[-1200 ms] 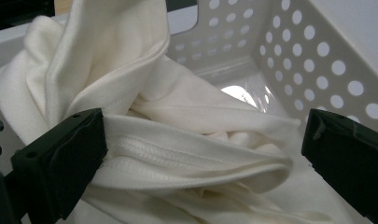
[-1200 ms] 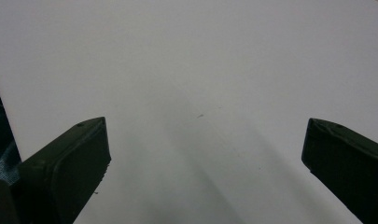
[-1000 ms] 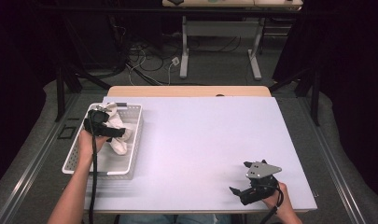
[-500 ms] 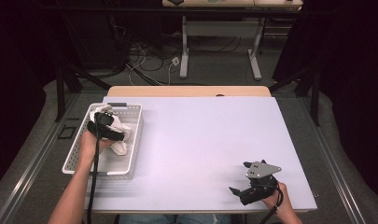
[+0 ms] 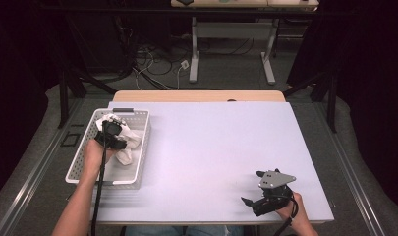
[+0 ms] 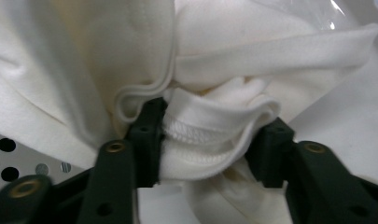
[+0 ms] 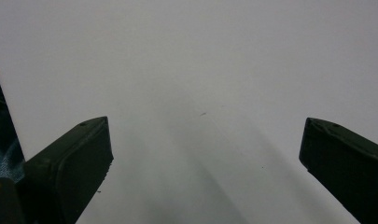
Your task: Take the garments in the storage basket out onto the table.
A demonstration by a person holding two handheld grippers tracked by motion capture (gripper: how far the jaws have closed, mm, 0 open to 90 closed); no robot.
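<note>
A crumpled white cloth (image 5: 130,146) lies in a white perforated basket (image 5: 74,171) at the table's left. My left gripper (image 5: 113,133) reaches down into the basket onto the cloth. Its jaws have just been closing. In the left gripper view a stitched fold of the cloth (image 6: 210,135) is bunched between the two black pads, with the left gripper (image 6: 210,145) pressing on it from both sides. My right gripper (image 5: 250,188) rests near the table's front right corner with its jaws wide apart. The right gripper (image 7: 205,140) has nothing between them but bare tabletop.
The white tabletop (image 5: 211,142) stretches between the basket and the right hand. A wooden strip (image 5: 199,96) runs along the far edge. Beyond it are desk legs and cables on the floor.
The left gripper has sunk a little into the basket and its jaws have drawn together around a fold of the cloth. The right gripper has stayed put.
</note>
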